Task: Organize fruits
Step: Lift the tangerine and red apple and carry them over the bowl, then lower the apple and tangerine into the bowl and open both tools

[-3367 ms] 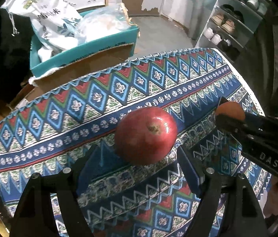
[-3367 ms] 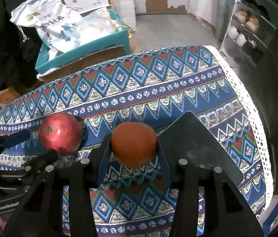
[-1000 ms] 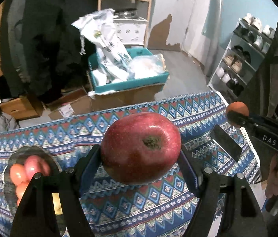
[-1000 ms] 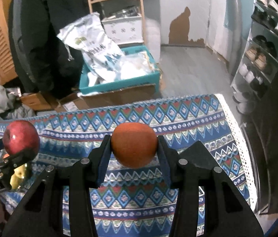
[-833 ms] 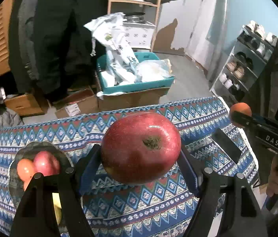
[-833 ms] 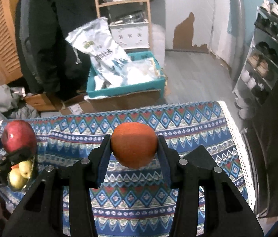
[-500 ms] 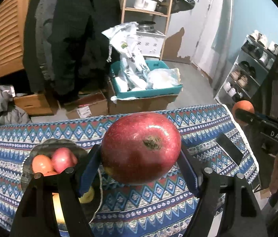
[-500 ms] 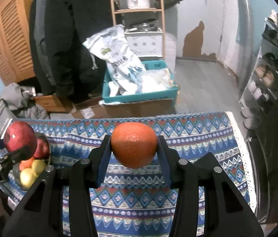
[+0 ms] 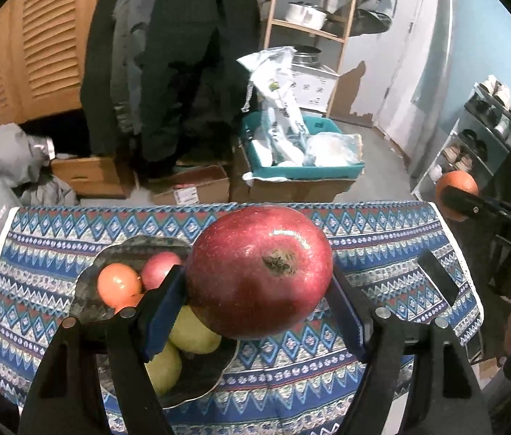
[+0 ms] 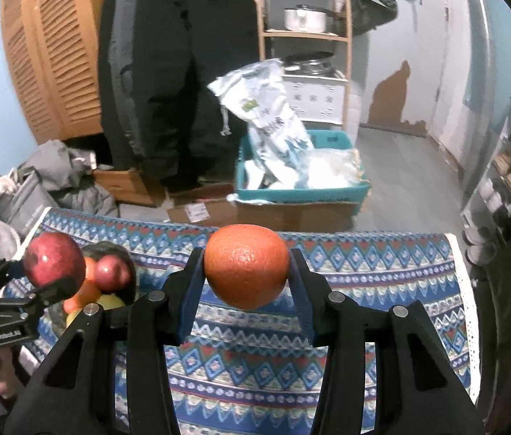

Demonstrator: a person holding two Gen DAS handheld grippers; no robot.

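Note:
My left gripper (image 9: pixel 259 290) is shut on a big red apple (image 9: pixel 259 272) and holds it high above the patterned tablecloth (image 9: pixel 364 253), just right of a dark metal fruit bowl (image 9: pixel 88 301). The bowl holds an orange, a small red apple (image 9: pixel 159 266) and yellow-green pears (image 9: pixel 190 333). My right gripper (image 10: pixel 246 279) is shut on an orange (image 10: pixel 246 266), raised above the cloth's middle. In the right wrist view the left gripper (image 10: pixel 43 272), its apple (image 10: pixel 54 259) and the bowl (image 10: pixel 128 272) show at far left. In the left wrist view the orange (image 9: pixel 456 186) shows at far right.
Beyond the table's far edge stand a teal bin with plastic bags (image 9: pixel 302 159), cardboard boxes (image 9: pixel 190 188), hanging dark coats (image 10: pixel 175 72) and a wooden shelf (image 10: pixel 302 36). A shoe rack (image 9: pixel 480 137) is at the right. A black flat object (image 9: pixel 436 279) lies on the cloth's right side.
Both grippers rose and drew back from the table with their fruits held. The fruit bowl has come further into view at the left, closer under my left gripper.

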